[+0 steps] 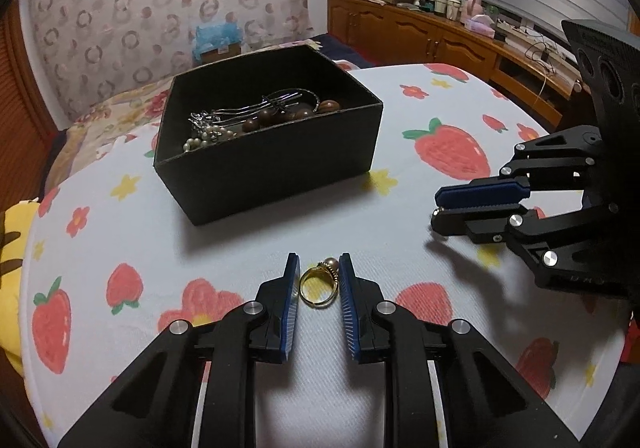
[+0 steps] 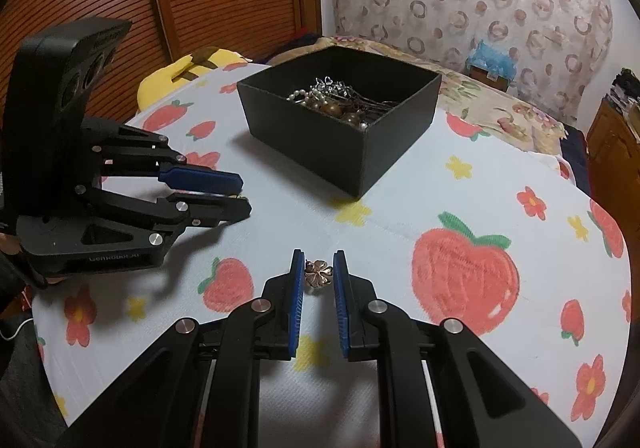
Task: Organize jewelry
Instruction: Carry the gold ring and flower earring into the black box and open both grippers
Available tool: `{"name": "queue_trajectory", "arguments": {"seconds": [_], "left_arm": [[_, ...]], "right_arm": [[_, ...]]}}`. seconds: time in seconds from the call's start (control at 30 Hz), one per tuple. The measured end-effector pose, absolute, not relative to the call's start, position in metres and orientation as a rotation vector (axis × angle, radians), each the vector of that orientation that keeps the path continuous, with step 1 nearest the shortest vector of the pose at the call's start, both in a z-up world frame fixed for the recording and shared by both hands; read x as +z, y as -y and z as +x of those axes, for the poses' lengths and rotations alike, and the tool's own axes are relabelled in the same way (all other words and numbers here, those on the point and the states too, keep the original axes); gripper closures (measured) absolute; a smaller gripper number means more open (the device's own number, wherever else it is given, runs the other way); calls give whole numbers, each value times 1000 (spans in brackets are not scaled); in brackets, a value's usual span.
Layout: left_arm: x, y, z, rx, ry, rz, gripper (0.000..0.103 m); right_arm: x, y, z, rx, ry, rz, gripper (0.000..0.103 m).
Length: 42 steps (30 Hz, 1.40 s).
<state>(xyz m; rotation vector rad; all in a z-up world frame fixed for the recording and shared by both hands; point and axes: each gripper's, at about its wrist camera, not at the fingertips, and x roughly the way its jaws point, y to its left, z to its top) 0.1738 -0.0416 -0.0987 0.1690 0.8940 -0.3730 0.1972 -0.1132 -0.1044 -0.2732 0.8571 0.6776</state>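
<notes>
A gold ring with a pearl (image 1: 318,284) lies on the strawberry-print cloth between the fingers of my left gripper (image 1: 319,268), which is open around it with a small gap each side. A rose-gold flower piece (image 2: 319,273) lies between the fingers of my right gripper (image 2: 318,262), also open, the left pad close to it. A black open box (image 1: 256,172) holds pearls, brown beads and silver hairpins (image 1: 256,114); it also shows in the right wrist view (image 2: 360,156). Each gripper shows in the other's view, the right (image 1: 438,204) and the left (image 2: 244,194).
The round table is covered with a white cloth (image 1: 400,216) printed with strawberries and flowers. A yellow cushion (image 2: 180,76) sits at the table's far edge. A wooden cabinet (image 1: 440,40) with clutter stands behind, and a floral bed (image 2: 500,104) lies beyond the box.
</notes>
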Motion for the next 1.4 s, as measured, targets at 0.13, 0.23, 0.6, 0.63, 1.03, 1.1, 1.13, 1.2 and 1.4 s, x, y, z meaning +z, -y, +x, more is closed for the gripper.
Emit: {"name": "queue_trajectory", "arguments": {"seconds": [0.13,0.23,0.6,0.63,1.03,1.1,1.13,1.2,1.4], "left_arm": [[-97,37,174,-370,-895,151,85],[-92,32,175,-365,-884,129,85],[-52,20,185,-346,-791,90,85],[-49,19,187,-341,-782,87,85],[-29,5,216,-298,-733,52,85],[-31,5,220,-293,-734,49,85],[-31,5,222,-286,-733,50,85],[-33,5,227,-280,-737,44,85],[-38,8,240,-273,-745,39,85]], "right_arm": [[-97,110,201,682,-836,-275,87],[-87,107,205,688,-815,-283,87],[-49,90,244,714,-713,-251,87],[-47,88,249,710,-702,-255,87],[-45,82,288,669,-706,-229,87],[-47,84,288,662,-708,-223,87],[-47,86,288,659,-711,-217,87],[-49,89,288,657,-717,-203,87],[-47,91,291,672,-719,-163,83]]}}
